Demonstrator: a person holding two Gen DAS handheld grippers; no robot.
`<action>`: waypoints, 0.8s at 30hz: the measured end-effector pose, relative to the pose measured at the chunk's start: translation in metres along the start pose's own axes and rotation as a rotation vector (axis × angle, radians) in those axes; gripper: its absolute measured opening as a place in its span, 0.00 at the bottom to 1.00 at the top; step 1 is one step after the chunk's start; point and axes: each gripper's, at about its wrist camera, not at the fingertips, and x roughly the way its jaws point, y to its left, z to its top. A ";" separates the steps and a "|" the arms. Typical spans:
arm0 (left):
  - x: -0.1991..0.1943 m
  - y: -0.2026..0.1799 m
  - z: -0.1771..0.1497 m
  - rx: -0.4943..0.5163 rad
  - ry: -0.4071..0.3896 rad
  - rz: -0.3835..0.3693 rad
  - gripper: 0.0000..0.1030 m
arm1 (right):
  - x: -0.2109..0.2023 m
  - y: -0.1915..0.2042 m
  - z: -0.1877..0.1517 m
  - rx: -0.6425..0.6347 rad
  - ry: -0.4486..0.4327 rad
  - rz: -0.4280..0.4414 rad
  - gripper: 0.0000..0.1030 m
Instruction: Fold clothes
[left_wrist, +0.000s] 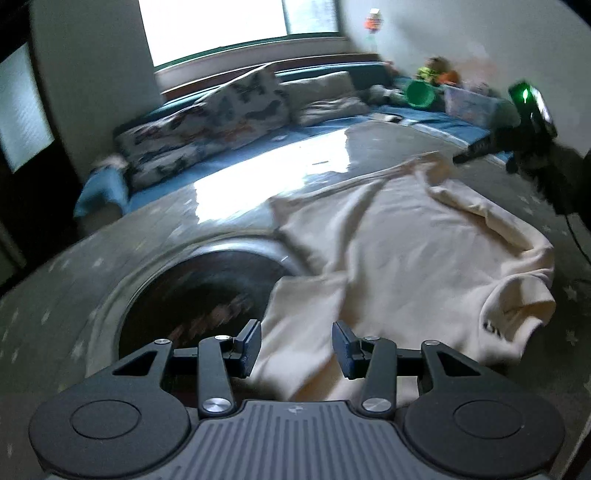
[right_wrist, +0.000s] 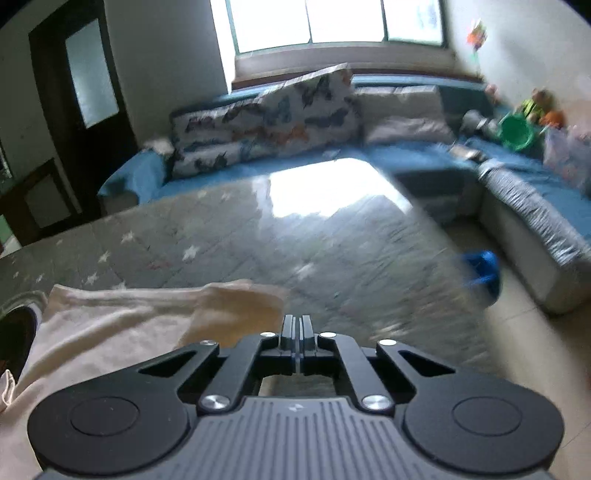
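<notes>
**Cream shirt spread on the star mat, one tool closed, one gaping**

Mat (right_wrist: 207, 236) first, since it's the biggest thing we've got: grey, quilted, little white stars, laid over the floor with a blue sofa (right_wrist: 332, 166) running along its far edge. On it lies the cream shirt (left_wrist: 406, 251), rumpled, covering the mat's right half in the left wrist view, with one sleeve bunched near the right edge. A dark round bowl-like thing (left_wrist: 192, 295) sits just beside the shirt's left side, and the cloth seems to overlap its rim.

We see the left gripper (left_wrist: 297, 345) hanging over the shirt's near edge, jaws apart, nothing pinched. The right gripper (right_wrist: 297, 332) is clenched tight, pads together; a fold of shirt lies just to its left, but we can't tell if any fabric is caught.
</notes>
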 end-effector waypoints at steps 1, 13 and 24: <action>0.009 -0.004 0.005 0.010 -0.001 -0.018 0.45 | -0.010 -0.005 0.001 -0.004 -0.019 -0.016 0.01; 0.075 -0.003 0.008 -0.032 0.090 -0.050 0.33 | -0.052 -0.030 -0.012 -0.009 -0.001 -0.011 0.15; 0.028 0.035 -0.001 -0.176 -0.039 0.005 0.03 | 0.022 -0.002 -0.006 0.078 0.050 0.115 0.22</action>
